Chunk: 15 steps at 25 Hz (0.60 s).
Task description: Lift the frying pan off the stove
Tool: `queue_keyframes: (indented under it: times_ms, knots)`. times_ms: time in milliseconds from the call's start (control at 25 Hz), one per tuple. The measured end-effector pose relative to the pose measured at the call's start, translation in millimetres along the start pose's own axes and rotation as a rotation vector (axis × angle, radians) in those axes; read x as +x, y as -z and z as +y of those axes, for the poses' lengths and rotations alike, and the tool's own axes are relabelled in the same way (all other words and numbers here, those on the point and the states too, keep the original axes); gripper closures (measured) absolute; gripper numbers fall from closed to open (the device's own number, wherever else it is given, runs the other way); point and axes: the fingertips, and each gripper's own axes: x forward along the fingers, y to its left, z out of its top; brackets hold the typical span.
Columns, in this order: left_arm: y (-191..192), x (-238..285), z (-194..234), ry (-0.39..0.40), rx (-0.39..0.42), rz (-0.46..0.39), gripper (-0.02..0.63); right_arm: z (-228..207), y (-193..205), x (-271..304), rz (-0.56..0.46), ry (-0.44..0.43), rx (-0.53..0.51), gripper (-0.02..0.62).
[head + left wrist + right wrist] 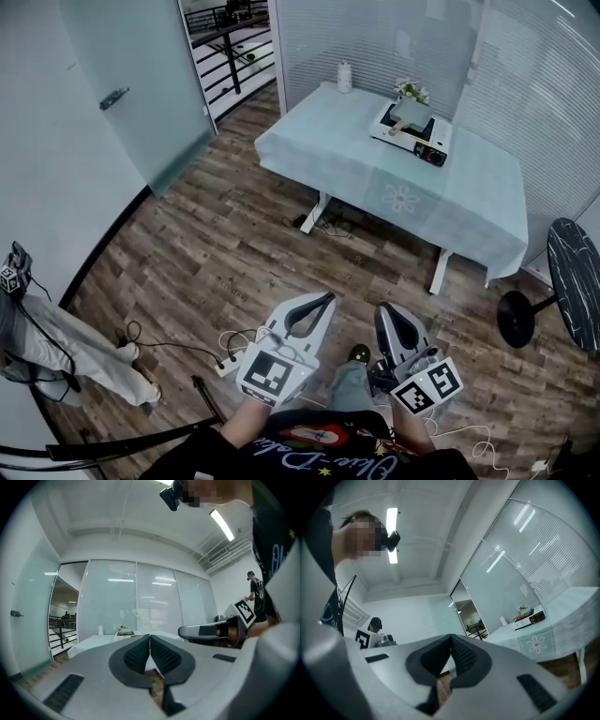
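A white portable stove (413, 132) stands on the far side of a table with a pale teal cloth (375, 178). A grey frying pan (411, 114) sits on the stove. Both grippers are held low over the wooden floor, well short of the table. My left gripper (322, 300) is shut with nothing in it, its pads (138, 656) meeting. My right gripper (385, 313) is also shut and empty, pads (461, 656) together. The stove (124, 633) shows small and far off past the left jaws. Past the right jaws, the stove (529, 618) lies to the right.
A white bottle (344, 76) and a small flower pot (411, 91) stand on the table. A round black side table (574, 281) is at the right. Cables and a power strip (226, 366) lie on the floor. A person's legs (66, 347) are at the left, beside a glass door (141, 84).
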Motion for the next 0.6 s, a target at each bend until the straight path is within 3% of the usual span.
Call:
queue_keyframes:
  times_ms: [600]
  knots:
    - [21,112,10,-0.026,0.0,0.033,0.601,-119,-2,15,0.003,0.019,0.051,0.597]
